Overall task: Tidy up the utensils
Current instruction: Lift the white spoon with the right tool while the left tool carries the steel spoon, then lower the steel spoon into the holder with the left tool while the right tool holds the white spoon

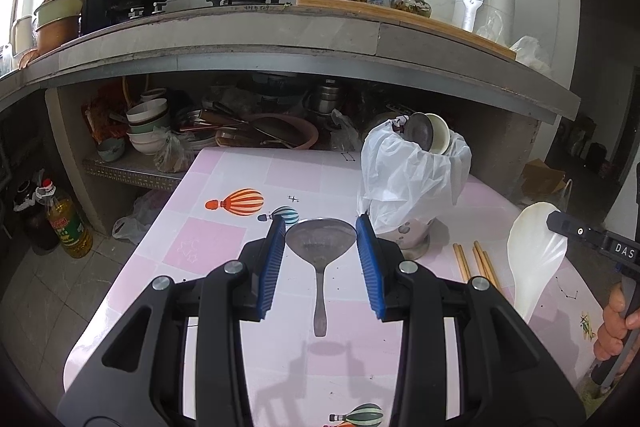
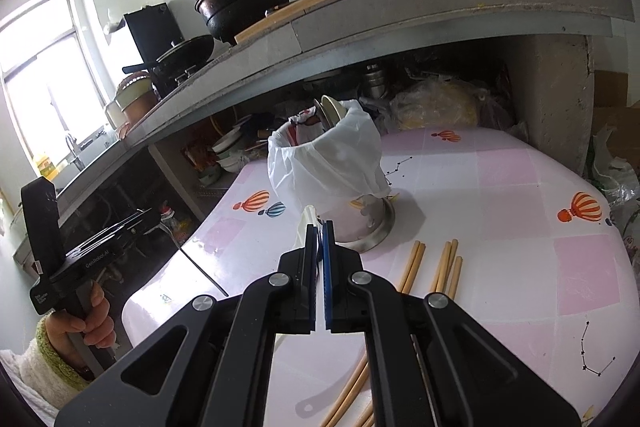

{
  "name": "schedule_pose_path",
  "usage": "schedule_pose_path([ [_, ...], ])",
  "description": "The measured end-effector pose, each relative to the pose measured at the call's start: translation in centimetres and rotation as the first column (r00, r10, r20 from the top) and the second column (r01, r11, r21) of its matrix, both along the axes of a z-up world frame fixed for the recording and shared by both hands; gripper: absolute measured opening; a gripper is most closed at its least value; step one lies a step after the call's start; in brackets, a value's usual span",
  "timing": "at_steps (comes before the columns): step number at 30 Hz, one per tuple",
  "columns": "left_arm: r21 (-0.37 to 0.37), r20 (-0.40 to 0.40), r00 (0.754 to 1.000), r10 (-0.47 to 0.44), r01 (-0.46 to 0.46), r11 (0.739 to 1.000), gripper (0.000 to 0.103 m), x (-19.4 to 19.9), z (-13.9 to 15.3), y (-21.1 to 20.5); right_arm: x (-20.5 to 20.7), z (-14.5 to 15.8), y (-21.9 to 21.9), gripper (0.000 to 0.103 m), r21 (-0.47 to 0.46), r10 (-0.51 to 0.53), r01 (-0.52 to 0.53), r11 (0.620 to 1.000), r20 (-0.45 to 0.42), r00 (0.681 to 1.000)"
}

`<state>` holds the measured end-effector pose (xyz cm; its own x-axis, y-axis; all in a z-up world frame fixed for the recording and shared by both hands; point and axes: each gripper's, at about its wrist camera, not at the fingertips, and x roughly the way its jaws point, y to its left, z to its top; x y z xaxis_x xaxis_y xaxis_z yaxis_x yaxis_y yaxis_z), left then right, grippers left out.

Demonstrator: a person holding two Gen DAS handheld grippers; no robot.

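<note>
- The left gripper (image 1: 321, 233) holds a grey metal spoon (image 1: 320, 247) by its broad bowl: the blue-padded fingers (image 1: 276, 251) are partly spread and press on the bowl's two edges.
- The spoon's long axis runs along the line the gripper points; its handle hangs back toward the camera, clear of the pink checked desk (image 1: 224, 187) with hot-air balloon prints, where its shadow falls.
- The right gripper (image 2: 320, 231) has its fingers pressed nearly together, pinching a white plastic rice paddle (image 1: 534, 251). In the right wrist view only a white sliver shows past the fingertips, so the exact hold is hard to judge.
- The goal seems to be the metal utensil holder lined with a white plastic bag (image 1: 412, 179), standing upright on the desk with a couple of utensils already in its mouth.
- From the left gripper the holder lies ahead and to the right, quite near; from the right gripper it lies almost straight ahead, just beyond the fingertips. Both hands are close; the right looks better lined up.
- Either utensil would need tipping upright to drop into the opening.
- Several pale wooden chopsticks (image 2: 444, 267) lie loose on the desk beside the holder's base, not yet gathered.
</note>
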<state>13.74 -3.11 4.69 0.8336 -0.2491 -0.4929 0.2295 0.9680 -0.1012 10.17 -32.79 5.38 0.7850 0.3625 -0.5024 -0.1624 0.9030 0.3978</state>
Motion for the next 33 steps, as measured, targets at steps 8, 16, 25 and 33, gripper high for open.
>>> schedule_pose_path([
  [8,-0.008,0.017,1.0,0.001,-0.001,1.0,0.035,-0.9,0.7,0.3,-1.1,1.3,0.2,0.003,-0.003,-0.012,0.012,1.0,0.028,1.0],
  [16,-0.009,0.044,0.999,-0.001,0.001,1.0,0.035,-1.4,1.7,0.6,-1.8,1.9,0.3,0.003,-0.002,-0.017,0.017,1.0,0.041,0.999],
  [25,0.004,0.082,0.996,-0.023,0.023,1.0,0.035,-1.4,3.6,0.0,-1.9,2.2,0.2,0.003,0.002,-0.023,0.023,1.0,0.044,0.999],
  [33,-0.004,0.129,0.99,-0.061,0.062,0.998,0.035,-0.1,7.0,-0.9,-2.0,2.1,-0.2,0.003,0.006,-0.03,0.029,1.0,0.043,0.999],
])
